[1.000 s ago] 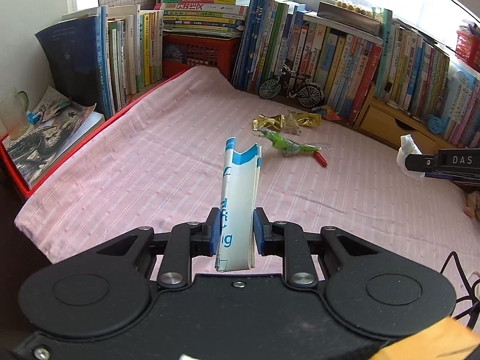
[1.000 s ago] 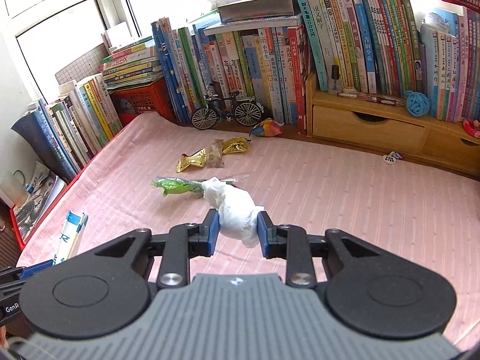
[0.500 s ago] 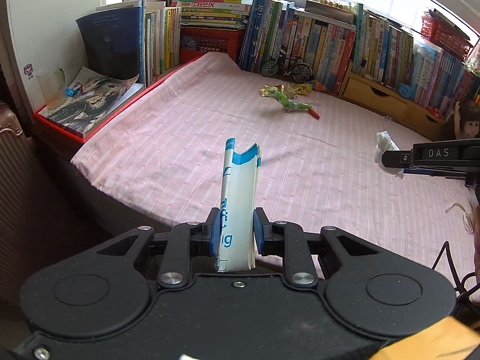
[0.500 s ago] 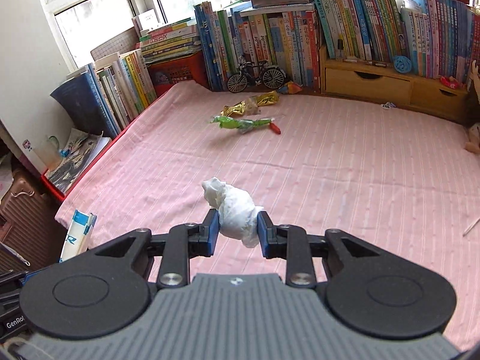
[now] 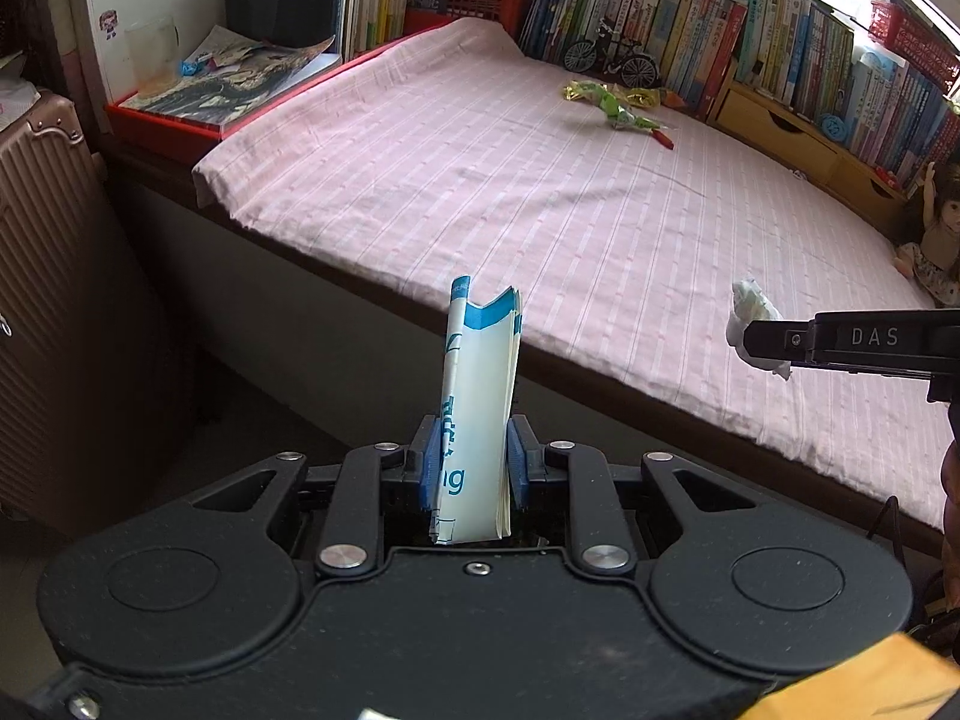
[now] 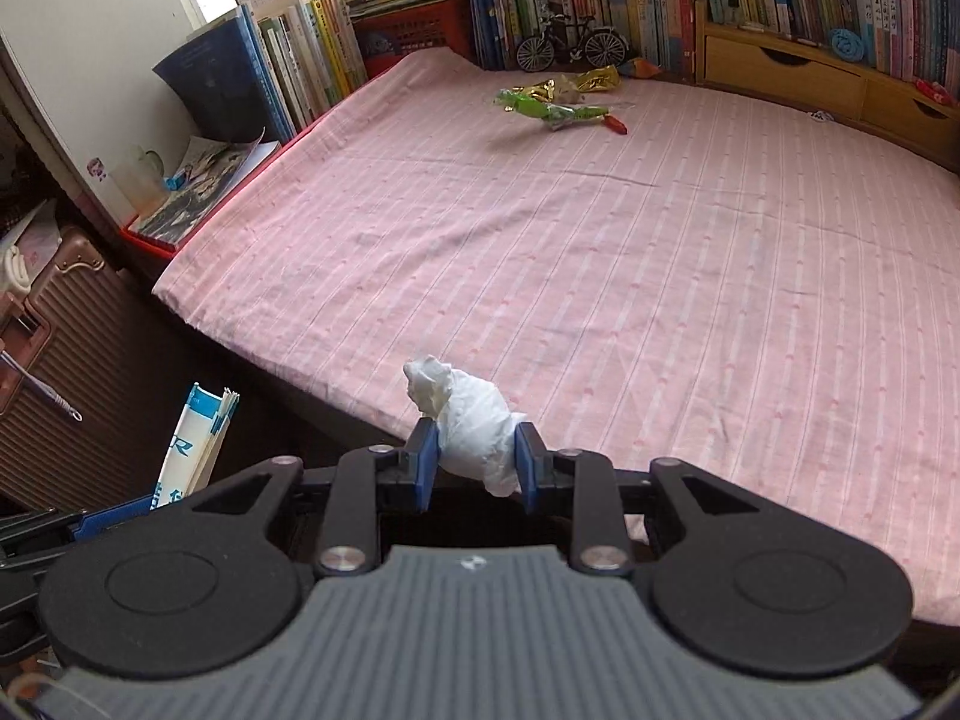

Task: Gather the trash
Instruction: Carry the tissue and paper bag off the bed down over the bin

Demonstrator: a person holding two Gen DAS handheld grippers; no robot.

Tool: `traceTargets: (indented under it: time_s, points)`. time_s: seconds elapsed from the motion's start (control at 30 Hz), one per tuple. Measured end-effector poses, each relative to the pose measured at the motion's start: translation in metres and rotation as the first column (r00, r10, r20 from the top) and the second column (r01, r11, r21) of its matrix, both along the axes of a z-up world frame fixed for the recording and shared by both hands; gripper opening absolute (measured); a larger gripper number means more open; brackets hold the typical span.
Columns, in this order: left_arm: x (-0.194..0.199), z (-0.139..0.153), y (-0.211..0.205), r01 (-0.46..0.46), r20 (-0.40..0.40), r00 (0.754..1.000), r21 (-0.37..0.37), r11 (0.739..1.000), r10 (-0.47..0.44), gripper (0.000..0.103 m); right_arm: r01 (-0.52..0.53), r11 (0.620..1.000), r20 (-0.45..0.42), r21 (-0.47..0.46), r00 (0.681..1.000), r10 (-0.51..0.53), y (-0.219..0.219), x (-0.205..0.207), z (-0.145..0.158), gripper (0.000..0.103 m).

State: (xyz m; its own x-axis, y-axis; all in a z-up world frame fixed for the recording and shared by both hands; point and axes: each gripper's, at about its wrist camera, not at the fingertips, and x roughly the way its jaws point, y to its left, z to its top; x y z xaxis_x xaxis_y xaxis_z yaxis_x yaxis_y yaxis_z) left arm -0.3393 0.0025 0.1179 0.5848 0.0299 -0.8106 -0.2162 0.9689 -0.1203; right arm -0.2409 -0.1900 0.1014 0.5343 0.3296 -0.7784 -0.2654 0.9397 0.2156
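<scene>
My left gripper (image 5: 471, 456) is shut on a flattened white and blue paper carton (image 5: 477, 396) that stands upright between its pads, off the near edge of the bed. The same carton (image 6: 195, 444) shows at the lower left of the right wrist view. My right gripper (image 6: 474, 456) is shut on a crumpled white tissue wad (image 6: 468, 426), also seen in the left wrist view as the tissue wad (image 5: 753, 324) at the right gripper's tip. Far across the pink striped bedsheet (image 6: 600, 252) lie a green wrapper (image 6: 546, 110), gold wrappers (image 6: 576, 83) and a small red piece (image 6: 617, 125).
A brown ribbed suitcase (image 5: 54, 312) stands left of the bed. A red tray with magazines (image 5: 198, 96) sits at the bed's left corner. Books, a toy bicycle (image 6: 570, 42) and wooden drawers (image 6: 786, 69) line the far side. A doll (image 5: 936, 228) sits at the right.
Both grippers have drawn back from over the bed to beyond its near edge, still holding the carton and the tissue. The wrappers look much farther away, and the suitcase and floor have come into view.
</scene>
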Motion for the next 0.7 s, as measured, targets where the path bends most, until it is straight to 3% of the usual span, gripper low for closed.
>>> traceTargets:
  time_s: [0.7]
  points:
    - [0.006, -0.084, -0.01, 0.007, -0.228, 0.973, -0.049, 0.999, -0.018, 0.023, -0.063, 0.997, -0.186, 0.048, 0.98, 0.071, 0.004, -0.012, -0.07, 0.034]
